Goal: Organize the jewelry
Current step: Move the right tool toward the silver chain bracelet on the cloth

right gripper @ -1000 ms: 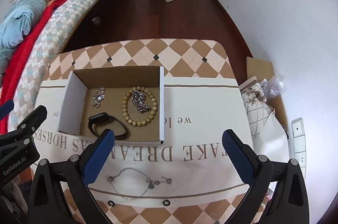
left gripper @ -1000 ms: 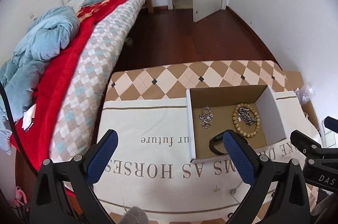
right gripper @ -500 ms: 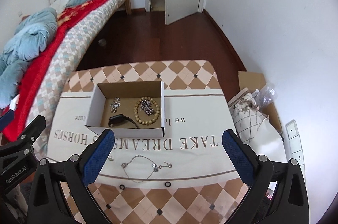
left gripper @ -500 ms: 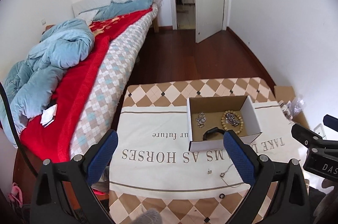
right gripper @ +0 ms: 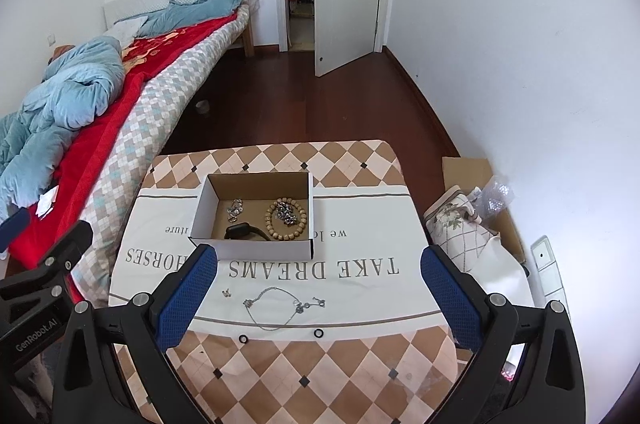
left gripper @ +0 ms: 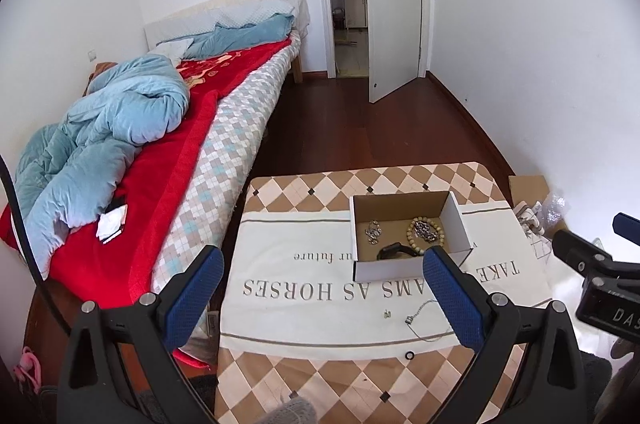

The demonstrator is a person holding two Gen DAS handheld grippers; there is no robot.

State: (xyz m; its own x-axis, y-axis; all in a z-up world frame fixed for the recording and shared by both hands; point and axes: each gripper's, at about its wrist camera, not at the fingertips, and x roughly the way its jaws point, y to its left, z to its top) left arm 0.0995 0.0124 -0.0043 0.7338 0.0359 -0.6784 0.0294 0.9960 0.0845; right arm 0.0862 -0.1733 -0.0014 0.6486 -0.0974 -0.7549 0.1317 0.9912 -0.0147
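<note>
box sits mid-table on the cloth; bead bracelet and watch inside; necklace in front of it, two rings nearer still, i think; bed off left

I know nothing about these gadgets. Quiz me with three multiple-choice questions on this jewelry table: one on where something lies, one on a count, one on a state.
1. Where does the thin silver chain necklace lie?
A. in the box
B. on the white printed cloth, nearer the camera than the box
C. on the bed

2. How many small black rings lie near the cloth's near edge?
A. two
B. four
C. none

3. The open cardboard box is:
A. empty
B. lidded
C. holding a wooden bead bracelet and a black wristband

Answers: 1 B, the chain rests on the cloth outside the box. 2 A, two rings show. 3 C, both lie inside it.
</note>
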